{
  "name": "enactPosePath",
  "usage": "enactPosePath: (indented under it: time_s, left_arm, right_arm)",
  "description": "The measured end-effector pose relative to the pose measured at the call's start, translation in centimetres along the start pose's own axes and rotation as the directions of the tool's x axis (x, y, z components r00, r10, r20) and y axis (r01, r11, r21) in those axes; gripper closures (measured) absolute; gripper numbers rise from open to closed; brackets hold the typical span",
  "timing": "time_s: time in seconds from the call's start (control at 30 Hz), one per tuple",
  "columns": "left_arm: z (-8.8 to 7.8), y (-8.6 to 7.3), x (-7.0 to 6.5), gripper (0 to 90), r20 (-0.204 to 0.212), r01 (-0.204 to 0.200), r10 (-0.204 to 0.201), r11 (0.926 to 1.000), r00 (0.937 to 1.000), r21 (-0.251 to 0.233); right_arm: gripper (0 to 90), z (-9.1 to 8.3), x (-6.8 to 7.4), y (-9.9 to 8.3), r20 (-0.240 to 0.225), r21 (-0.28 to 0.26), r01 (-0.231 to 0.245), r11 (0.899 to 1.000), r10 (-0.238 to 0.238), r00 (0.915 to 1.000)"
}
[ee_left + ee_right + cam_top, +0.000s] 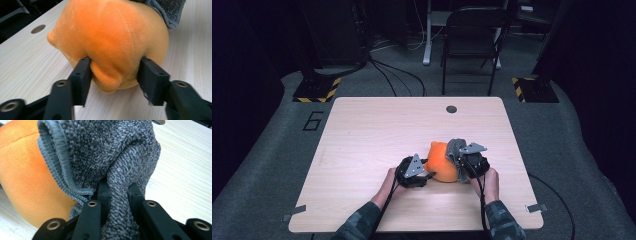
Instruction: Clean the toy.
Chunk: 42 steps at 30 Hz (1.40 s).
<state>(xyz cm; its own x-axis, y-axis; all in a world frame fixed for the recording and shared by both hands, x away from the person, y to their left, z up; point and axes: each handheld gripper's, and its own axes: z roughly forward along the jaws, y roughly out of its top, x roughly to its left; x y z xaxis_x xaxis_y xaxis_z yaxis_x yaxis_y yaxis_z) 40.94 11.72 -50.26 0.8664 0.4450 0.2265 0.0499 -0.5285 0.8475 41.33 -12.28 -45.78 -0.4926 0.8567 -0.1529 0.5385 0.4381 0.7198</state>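
Progress check: my right claw (pixel 117 188) is pinched tight on the grey knitted sock (pixel 105 152), partly over the round orange plush toy (pixel 110 42). My left claw (pixel 112 75) squeezes the toy's bottom, half closed. Most of it's bare, plenty left to pull on.

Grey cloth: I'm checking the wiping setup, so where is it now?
In the high view the grey cloth drapes over the orange plush toy's right side, near the table's front edge, pinched by the right gripper.
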Motion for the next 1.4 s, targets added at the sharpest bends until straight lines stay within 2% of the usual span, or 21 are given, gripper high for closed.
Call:
enactPosePath:
  time_s: [0.03,0.1,0.13,0.2,0.3,0.37,0.47,0.53,0.6,0.63,0.8,0.93,1.03,1.17,1.2,1.3,1.4]
  left_arm:
    - [0.0,-0.1,-0.1,57.2,0.001,-0.003,0.003,1.0000,1.0000,-0.003]
    - [0.0,-0.2,0.0,60.7,-0.002,-0.005,0.005,1.0000,1.0000,0.000]
    - [0.0,-0.3,0.0,65.3,-0.003,-0.003,0.003,1.0000,1.0000,-0.002]
    - [0.0,-0.3,-0.1,67.2,-0.010,0.002,-0.002,1.0000,0.9999,0.000]
    - [-0.2,-0.3,0.0,70.4,-0.012,0.004,-0.004,1.0000,0.9999,0.006]
    - [-0.2,-0.4,0.0,71.8,-0.005,0.006,-0.006,1.0000,1.0000,0.001]
    - [-0.2,-0.5,0.0,73.0,-0.004,-0.002,0.002,1.0000,1.0000,0.000]
    - [-0.3,-0.5,0.1,73.4,-0.002,0.000,0.000,1.0000,1.0000,-0.005]
    - [-0.3,-0.6,0.0,73.8,-0.004,-0.001,0.001,0.9999,1.0000,-0.012]
    - [-0.3,-0.6,0.0,74.6,-0.007,0.001,-0.001,0.9999,1.0000,-0.017]
    - [-0.4,-0.8,-0.1,76.8,-0.012,-0.016,0.015,0.9989,0.9998,-0.045]
    - [-0.8,-0.7,0.0,78.5,-0.021,0.014,-0.017,0.9931,0.9996,-0.116]
    - [-1.8,0.4,-0.2,79.2,-0.021,0.034,-0.038,0.9863,0.9991,-0.161]
    - [-3.1,1.8,0.0,79.2,0.027,0.127,-0.124,0.9708,0.9919,-0.203]
    - [-3.3,2.1,0.0,79.2,0.048,0.167,-0.161,0.9622,0.9859,-0.215]
    - [-3.9,2.9,0.2,79.2,0.073,0.238,-0.227,0.9488,0.9711,-0.208]
    - [-4.3,3.5,0.5,79.1,0.087,0.314,-0.303,0.9291,0.9491,-0.195]
  right_arm:
    - [77.8,-0.1,0.1,0.0,0.008,-0.001,-0.003,1.000,0.003,1.0000]
    - [77.7,-0.1,0.2,0.0,0.002,-0.003,0.001,1.000,-0.001,1.0000]
    - [77.5,-0.5,0.1,0.0,0.003,-0.030,0.001,1.000,-0.001,1.0000]
    - [77.4,-0.9,-0.2,0.1,0.002,-0.047,0.001,0.999,-0.001,1.0000]
    - [77.3,-3.0,-1.9,-0.1,0.024,-0.096,-0.040,0.995,0.043,0.9988]
    - [77.4,-4.2,-3.6,-0.7,0.050,-0.104,-0.093,0.990,0.098,0.9939]
    - [77.3,-4.1,-6.1,-2.1,0.078,-0.069,-0.149,0.986,0.155,0.9849]
    - [77.3,-3.3,-7.0,-3.1,0.087,-0.029,-0.185,0.982,0.187,0.9786]
    - [77.2,-2.3,-7.1,-3.7,0.095,0.015,-0.198,0.980,0.196,0.9761]
    - [77.1,-1.7,-6.8,-3.8,0.096,0.036,-0.188,0.982,0.184,0.9783]
    - [77.1,-1.5,-6.1,-3.4,0.093,0.041,-0.163,0.986,0.159,0.9830]
    - [77.1,-1.3,-6.1,-3.4,0.093,0.046,-0.162,0.986,0.157,0.9833]
    - [77.1,-1.5,-6.4,-3.5,0.105,0.032,-0.176,0.984,0.171,0.9795]
    - [77.1,-2.0,-7.0,-3.5,0.107,0.022,-0.171,0.985,0.168,0.9800]
    - [77.1,-2.1,-7.0,-3.4,0.108,0.014,-0.180,0.984,0.178,0.9781]
    - [77.1,-2.7,-7.1,-3.1,0.112,0.004,-0.183,0.983,0.181,0.9770]
    - [77.2,-3.8,-7.2,-2.4,0.116,-0.021,-0.169,0.985,0.170,0.9785]
